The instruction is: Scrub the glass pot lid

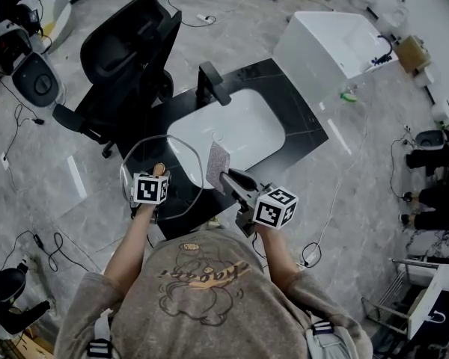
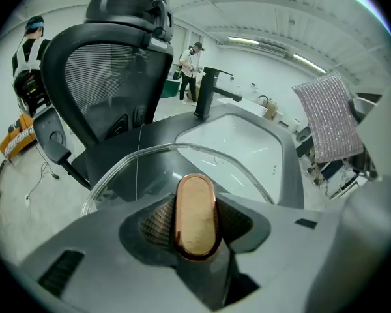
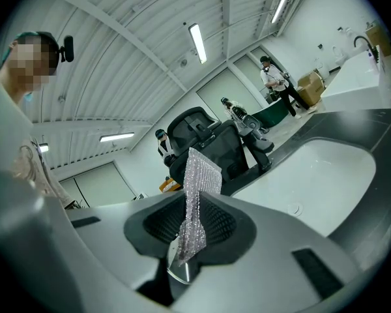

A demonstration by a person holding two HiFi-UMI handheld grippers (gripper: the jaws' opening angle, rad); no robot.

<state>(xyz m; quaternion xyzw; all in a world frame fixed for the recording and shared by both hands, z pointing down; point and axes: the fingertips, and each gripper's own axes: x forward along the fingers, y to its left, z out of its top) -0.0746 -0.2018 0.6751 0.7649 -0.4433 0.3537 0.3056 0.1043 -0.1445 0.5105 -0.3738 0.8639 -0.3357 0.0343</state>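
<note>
The glass pot lid (image 1: 181, 172) is held tilted over the black counter, left of the sink. My left gripper (image 1: 159, 173) is shut on its copper-coloured oval knob (image 2: 196, 215), which sits between the jaws; the clear rim (image 2: 150, 154) arcs beyond it. My right gripper (image 1: 228, 178) is shut on a silvery scrubbing cloth (image 1: 218, 167), which stands upright just right of the lid's edge. In the right gripper view the cloth (image 3: 197, 201) rises from between the pads of the right gripper (image 3: 190, 230). The cloth (image 2: 328, 117) also shows at the right in the left gripper view.
A white sink (image 1: 232, 129) is set in the black counter (image 1: 299, 118), with a black faucet (image 1: 212, 83) at its far side. A black office chair (image 1: 127, 58) stands left of the counter, a white cabinet (image 1: 329, 47) to the right. Cables lie on the floor.
</note>
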